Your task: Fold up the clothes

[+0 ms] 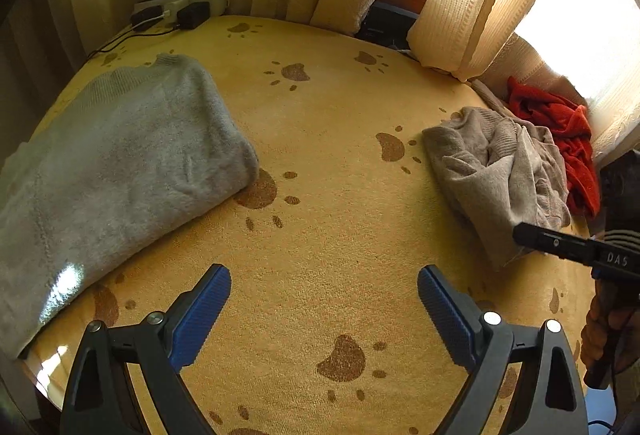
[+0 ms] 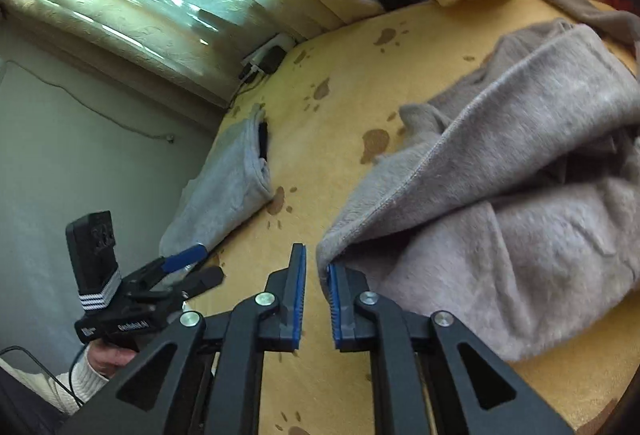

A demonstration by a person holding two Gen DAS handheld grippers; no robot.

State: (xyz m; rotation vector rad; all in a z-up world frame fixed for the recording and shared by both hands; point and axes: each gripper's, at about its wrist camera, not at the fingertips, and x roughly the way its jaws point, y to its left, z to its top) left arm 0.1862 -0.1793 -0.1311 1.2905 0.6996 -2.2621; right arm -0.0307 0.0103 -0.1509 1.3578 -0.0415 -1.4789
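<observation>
Starting on the second garment seems to be the step in hand. One pale grey fleece garment, folded into a thick rectangle (image 1: 120, 171), lies already on the left part of the yellow bedcover with brown paw prints (image 1: 328, 235). The next one, a crumpled taupe-grey soft fleece garment (image 2: 520, 203), lies in a loose heap on the right part of the cover, well apart from the folded one.

The right gripper (image 2: 318, 295) stands at the near corner of this heap. Its two blue pads have only a narrow gap between them, and the hem of the cloth is just beside the right pad; I see no cloth pinched between them, so I judge that it holds nothing. The left gripper (image 1: 324, 315) hangs over the bare cover between the two garments, its jaws wide apart and empty.

The next move calls, I think, for catching one corner or hem of the heap and pulling it out toward the free middle of the cover, where the left gripper can take a second corner and the cloth can be spread flat before folding.

The taupe garment looks thick and plushy, with a stitched seam running along one folded edge and deep, soft wrinkles. Behind it, near the curtain, lies a red crumpled cloth (image 1: 560, 139).
</observation>
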